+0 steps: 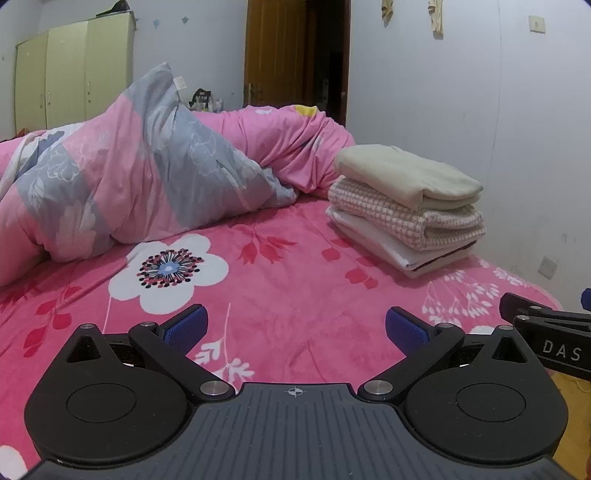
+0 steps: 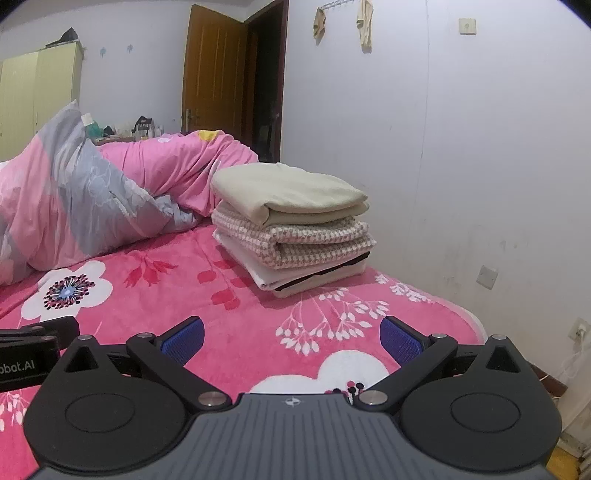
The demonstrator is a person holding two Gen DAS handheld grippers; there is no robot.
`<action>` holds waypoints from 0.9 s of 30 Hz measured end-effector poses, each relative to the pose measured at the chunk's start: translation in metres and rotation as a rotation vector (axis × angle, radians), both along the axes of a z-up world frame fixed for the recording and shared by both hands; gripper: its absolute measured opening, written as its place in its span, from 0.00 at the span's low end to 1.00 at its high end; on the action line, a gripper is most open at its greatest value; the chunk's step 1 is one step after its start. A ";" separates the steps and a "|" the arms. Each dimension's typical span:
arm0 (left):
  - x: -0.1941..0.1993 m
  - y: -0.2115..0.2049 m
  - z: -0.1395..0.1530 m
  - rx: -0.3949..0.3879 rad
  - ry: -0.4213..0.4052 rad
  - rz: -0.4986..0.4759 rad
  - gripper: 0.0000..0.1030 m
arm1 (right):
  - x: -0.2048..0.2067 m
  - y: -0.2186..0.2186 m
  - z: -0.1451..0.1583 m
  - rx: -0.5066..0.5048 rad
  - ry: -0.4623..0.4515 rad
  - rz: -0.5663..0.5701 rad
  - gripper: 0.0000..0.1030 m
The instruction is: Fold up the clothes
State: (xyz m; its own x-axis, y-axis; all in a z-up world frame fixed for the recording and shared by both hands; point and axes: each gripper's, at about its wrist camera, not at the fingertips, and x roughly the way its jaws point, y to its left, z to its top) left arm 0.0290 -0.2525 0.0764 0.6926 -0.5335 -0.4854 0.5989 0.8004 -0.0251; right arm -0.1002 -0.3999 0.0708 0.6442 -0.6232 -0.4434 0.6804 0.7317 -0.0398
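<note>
We hold our left gripper (image 1: 295,328) and right gripper (image 2: 291,334) side by side low over the pink floral bedspread (image 1: 280,280), both with jaws spread wide and nothing between them. Ahead to the right, near the wall, sits the stack of folded clothes (image 2: 291,225): cream on top, pink houndstooth in the middle, white beneath.

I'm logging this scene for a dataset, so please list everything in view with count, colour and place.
folded clothes: three, cream over pink check over white, stacked on the bed by the wall
quilt: one, pink and grey, heaped at the far left
bedsheet: one, pink floral, covering the bed
wardrobe: one, pale green, far left
door: one, brown, open
hanging items: two, yellowish, high on the wall
left gripper: jaws open, empty
right gripper: jaws open, empty
</note>
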 end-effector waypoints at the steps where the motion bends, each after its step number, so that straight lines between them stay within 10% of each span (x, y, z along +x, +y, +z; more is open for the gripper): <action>1: 0.000 0.000 0.000 0.000 0.000 0.000 1.00 | 0.000 0.000 0.000 0.000 0.000 0.000 1.00; 27: 0.008 0.004 -0.004 0.001 0.016 0.006 1.00 | 0.010 0.008 0.002 -0.020 0.015 0.012 1.00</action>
State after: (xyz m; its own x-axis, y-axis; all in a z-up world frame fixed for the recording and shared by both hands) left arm 0.0368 -0.2486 0.0729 0.6881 -0.5290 -0.4966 0.5936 0.8040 -0.0340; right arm -0.0901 -0.3921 0.0729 0.6451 -0.6244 -0.4405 0.6707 0.7389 -0.0651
